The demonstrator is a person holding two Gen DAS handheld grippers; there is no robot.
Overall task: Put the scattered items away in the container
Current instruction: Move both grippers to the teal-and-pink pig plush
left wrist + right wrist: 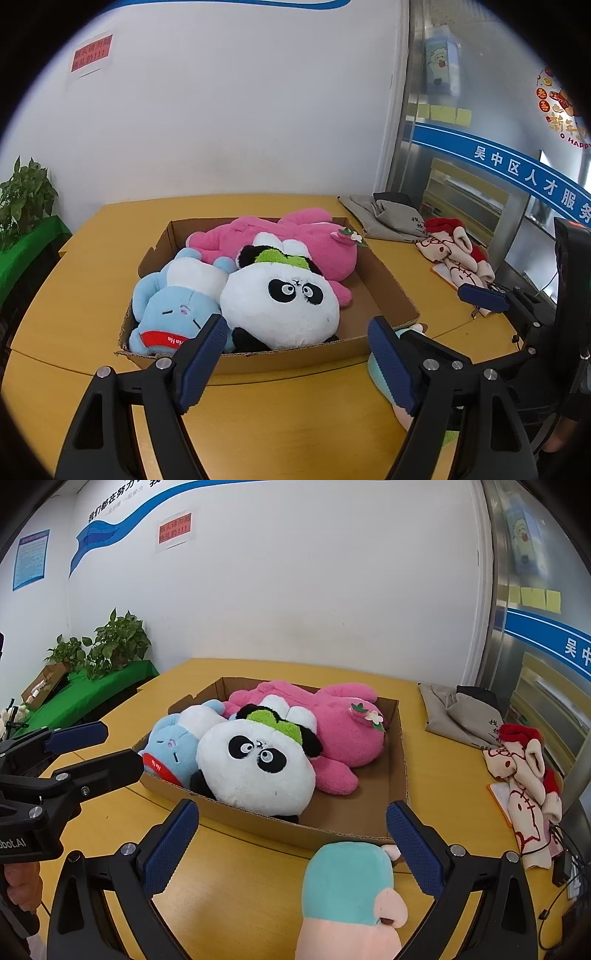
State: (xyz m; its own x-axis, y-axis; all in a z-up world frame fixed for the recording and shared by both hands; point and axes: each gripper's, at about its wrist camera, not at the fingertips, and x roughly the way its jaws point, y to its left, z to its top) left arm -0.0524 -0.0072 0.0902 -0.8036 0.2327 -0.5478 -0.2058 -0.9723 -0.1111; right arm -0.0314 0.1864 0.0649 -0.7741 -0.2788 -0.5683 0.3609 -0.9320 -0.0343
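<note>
Right wrist view first: the teal-and-peach plush [351,893] is seen lying on the bench [240,878] just outside the near wall of the cardboard box [400,746], so it's probably the last toy left to tidy. It sits between the spread fingers of the right claw [291,845], a bit toward the right-hand one, and nothing is being squeezed yet. The jaws seem to be held wide so the soft body can be straddled before closing.

Inside the box, the panda [255,771], the blue plush [173,746] and the pink plush [340,723] are already packed together, with bare floor left on the right.

The left claw [297,363] is held open and empty too, aimed at the box's near wall.
</note>
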